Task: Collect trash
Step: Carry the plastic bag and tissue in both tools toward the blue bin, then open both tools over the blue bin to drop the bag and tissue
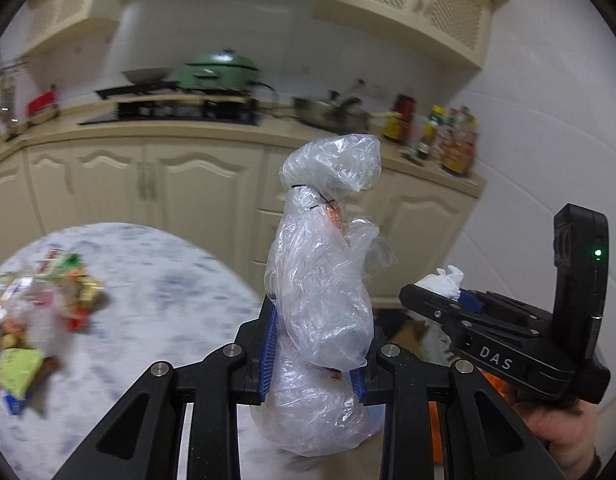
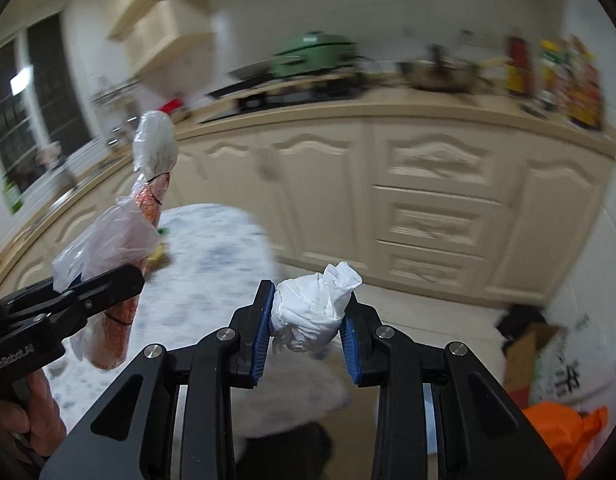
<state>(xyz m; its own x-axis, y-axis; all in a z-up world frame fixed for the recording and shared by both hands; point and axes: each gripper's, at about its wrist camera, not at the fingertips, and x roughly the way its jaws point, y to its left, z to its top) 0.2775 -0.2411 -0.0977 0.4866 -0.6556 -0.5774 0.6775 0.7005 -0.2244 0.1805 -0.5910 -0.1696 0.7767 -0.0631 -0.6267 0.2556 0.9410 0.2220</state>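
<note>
My left gripper [image 1: 313, 350] is shut on a clear plastic bag [image 1: 321, 292] that stands upright between its blue pads, tied near the top with a thin black tie and holding something orange. From the right wrist view the same plastic bag [image 2: 108, 248] shows at the left, clamped in the left gripper [image 2: 104, 284]. My right gripper [image 2: 308, 330] is shut on a crumpled white tissue wad [image 2: 311, 308]. In the left wrist view the right gripper [image 1: 439, 294] sits at the right with the tissue wad [image 1: 445, 280] poking out of it.
A round marble-patterned table [image 1: 156, 300] lies at the left, with a pile of colourful wrappers [image 1: 36, 320] on it. Cream kitchen cabinets [image 2: 427, 200] and a counter with a green pot [image 1: 218, 70] and bottles run behind. An orange bag [image 2: 563, 432] and a cardboard box [image 2: 523, 356] lie at the lower right.
</note>
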